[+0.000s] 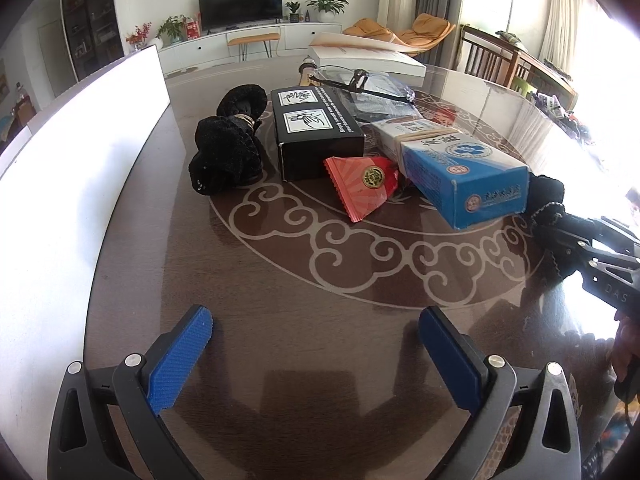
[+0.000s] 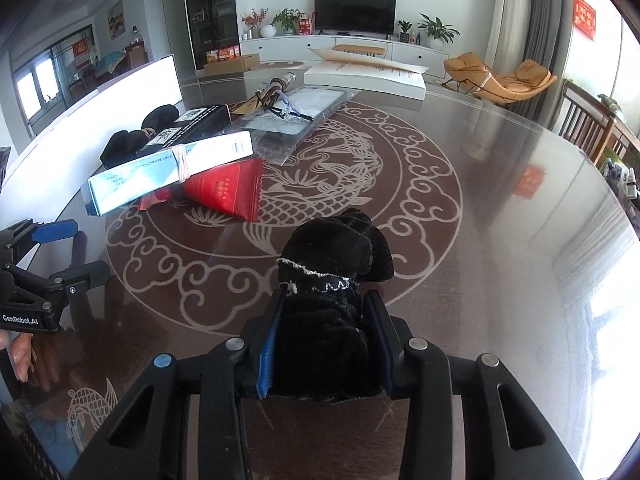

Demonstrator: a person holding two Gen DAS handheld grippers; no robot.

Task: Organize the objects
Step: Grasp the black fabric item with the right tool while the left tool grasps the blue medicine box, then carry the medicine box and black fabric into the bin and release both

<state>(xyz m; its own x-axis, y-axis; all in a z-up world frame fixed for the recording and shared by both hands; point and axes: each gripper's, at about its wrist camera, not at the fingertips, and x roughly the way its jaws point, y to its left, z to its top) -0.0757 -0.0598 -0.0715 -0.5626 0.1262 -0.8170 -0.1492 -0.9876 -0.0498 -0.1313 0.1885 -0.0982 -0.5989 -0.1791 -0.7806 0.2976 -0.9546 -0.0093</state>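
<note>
So the right gripper (image 2: 326, 336) has its blue pads squeezed onto a fuzzy black sock (image 2: 334, 280), low in the centre of the right wrist view, over the patterned table (image 2: 500, 240). The left gripper (image 1: 316, 356) sits at the bottom of its own view with jaws spread wide, nothing between them. Further up the table there's a black box (image 1: 316, 136), a blue-and-white box (image 1: 460, 164), a red packet (image 1: 364, 184) and another black sock (image 1: 228, 152) at centre left.
</note>
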